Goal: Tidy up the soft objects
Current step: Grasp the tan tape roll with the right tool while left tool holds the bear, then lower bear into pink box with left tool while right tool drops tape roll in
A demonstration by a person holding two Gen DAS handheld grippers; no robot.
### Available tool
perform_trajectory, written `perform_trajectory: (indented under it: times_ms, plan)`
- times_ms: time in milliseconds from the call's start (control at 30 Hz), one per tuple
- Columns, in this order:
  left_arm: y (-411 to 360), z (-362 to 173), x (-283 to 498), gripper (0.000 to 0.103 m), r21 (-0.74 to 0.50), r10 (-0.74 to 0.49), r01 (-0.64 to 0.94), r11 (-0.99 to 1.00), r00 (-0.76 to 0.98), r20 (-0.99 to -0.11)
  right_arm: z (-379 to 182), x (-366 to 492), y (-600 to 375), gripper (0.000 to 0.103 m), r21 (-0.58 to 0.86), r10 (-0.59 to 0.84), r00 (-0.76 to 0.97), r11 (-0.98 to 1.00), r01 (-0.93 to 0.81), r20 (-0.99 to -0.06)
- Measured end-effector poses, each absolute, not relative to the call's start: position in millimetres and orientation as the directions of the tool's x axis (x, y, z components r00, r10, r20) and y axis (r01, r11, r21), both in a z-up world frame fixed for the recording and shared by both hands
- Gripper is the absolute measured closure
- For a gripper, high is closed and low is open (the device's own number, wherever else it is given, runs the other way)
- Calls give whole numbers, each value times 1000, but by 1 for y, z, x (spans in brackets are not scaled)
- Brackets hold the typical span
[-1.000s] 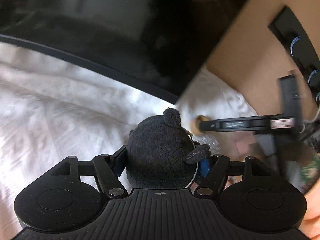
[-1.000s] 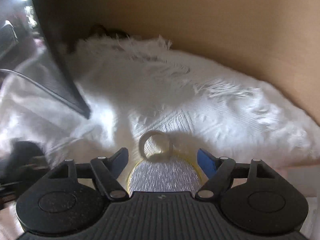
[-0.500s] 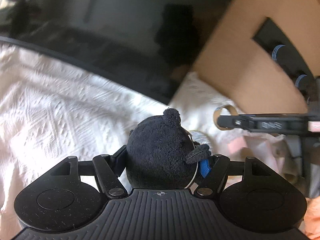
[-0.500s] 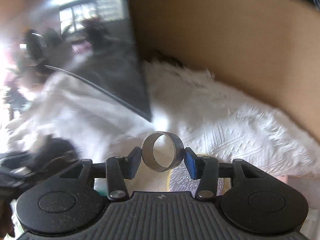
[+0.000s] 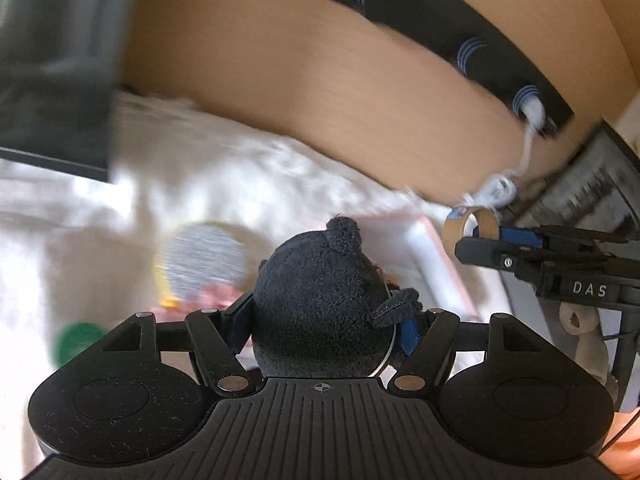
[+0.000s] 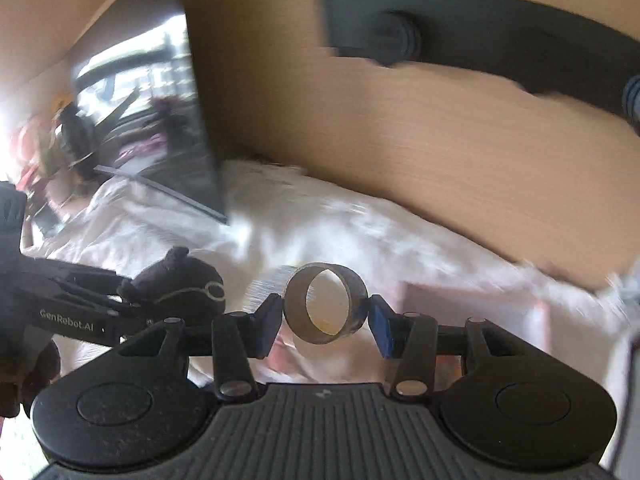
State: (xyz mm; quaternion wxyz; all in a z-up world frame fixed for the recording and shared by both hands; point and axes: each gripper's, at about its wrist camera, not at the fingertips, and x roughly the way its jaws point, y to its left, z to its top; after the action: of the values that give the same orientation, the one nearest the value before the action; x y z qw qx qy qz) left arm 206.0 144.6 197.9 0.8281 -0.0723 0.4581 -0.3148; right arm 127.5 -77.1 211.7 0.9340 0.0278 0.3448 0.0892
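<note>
Above the white cloth (image 6: 400,240), both claws carry loads: the left claw (image 5: 324,320) pinches a dark plush toy (image 5: 320,300), and the right claw (image 6: 324,316), whose jaws have just been closing, clamps a cardboard ring (image 6: 324,308). Judging by the pink-rimmed tray (image 5: 440,264) just beyond, that looks the likely destination. Keep both grips firm, approach one at a time, lower fully before releasing.
</note>
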Motion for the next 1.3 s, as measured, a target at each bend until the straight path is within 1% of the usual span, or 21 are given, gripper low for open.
perform_trajectory:
  times_ms: [167,267,467,533,600,667,700,733,800,833,900,967,1133,1200,1300]
  plan:
    - [73,179,200,29,-455,-637,491,743,306,-708,199,103,-140,56,108,86,798,994,-26,-596]
    - [32,170,196,29,-458,-646,510,729,288,-707,189,100,-164,56,101,28,810,994,39,-585]
    - [-36,148,206,29,-444,-652,536,718,296,-698,178,99,-201,56,133,-30,843,984,120,-538]
    - [-58,134,215,28,-458,-668,545,702,279,-690,172,104,-206,56,148,-33,848,980,131,-529]
    - [-80,114,224,28,-457,-649,546,702,228,-726,165,110,-208,56,161,-33,849,977,138,-528]
    - [-102,89,228,27,-381,-568,575,724,184,-802,160,113,-212,56,170,-37,848,974,149,-528]
    - [-111,79,226,23,-318,-516,603,732,185,-837,158,114,-213,56,172,-43,848,973,156,-528]
    - [-118,71,224,20,-270,-481,628,729,191,-856,156,114,-215,56,174,-50,849,971,164,-525]
    - [-127,60,220,19,-148,-390,644,751,251,-886,150,114,-219,56,173,-67,850,968,182,-522]
    - [-128,58,220,18,-106,-360,640,761,281,-889,148,115,-220,56,170,-75,849,967,190,-523]
    - [-127,59,219,21,-96,-362,629,772,310,-879,142,117,-223,56,170,-82,842,965,201,-533]
    - [-120,68,214,25,-111,-408,640,760,337,-849,138,119,-224,56,179,-76,836,963,203,-544]
    - [-83,107,197,25,-229,-562,662,713,346,-751,138,119,-227,56,189,-81,838,958,215,-540]
    - [-64,124,190,25,-274,-617,661,698,362,-698,139,122,-227,56,196,-79,836,956,218,-544]
    - [-39,144,180,25,-291,-648,650,702,414,-639,137,128,-224,56,219,-41,826,956,197,-562]
